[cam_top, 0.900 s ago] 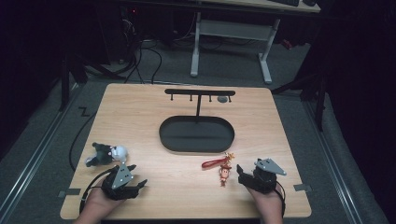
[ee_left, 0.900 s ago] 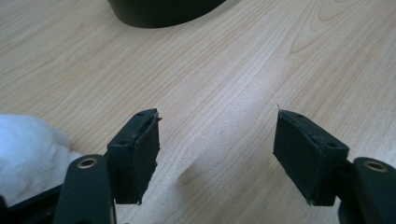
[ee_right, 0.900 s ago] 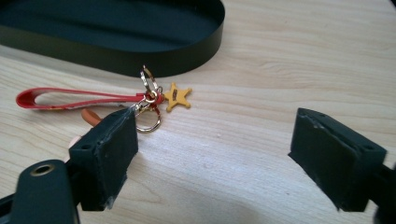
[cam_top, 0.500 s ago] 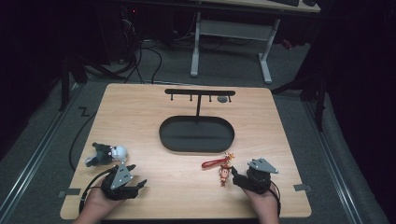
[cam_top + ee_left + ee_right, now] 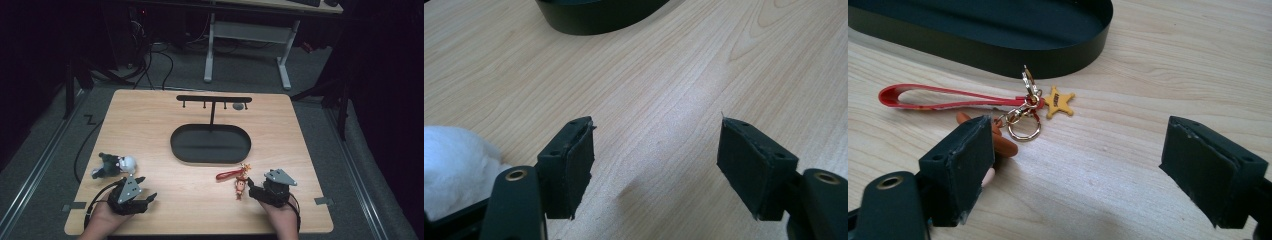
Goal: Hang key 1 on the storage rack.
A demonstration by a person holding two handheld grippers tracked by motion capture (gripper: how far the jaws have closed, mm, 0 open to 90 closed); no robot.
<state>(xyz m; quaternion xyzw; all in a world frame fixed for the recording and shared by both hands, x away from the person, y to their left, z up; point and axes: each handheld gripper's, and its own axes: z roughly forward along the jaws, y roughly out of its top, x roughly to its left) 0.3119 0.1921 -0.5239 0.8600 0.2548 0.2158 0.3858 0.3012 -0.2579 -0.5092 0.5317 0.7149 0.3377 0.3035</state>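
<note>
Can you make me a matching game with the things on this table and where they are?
Things:
1. keychain with red strap
2. white plush toy
3. black oval tray
4. black hook rack

Places:
A. standing at the far side of the table
B. lying beside the right tool
C. in the middle of the table
D. lying close to the left tool

Pairs: 1-B, 2-D, 3-C, 4-A
</note>
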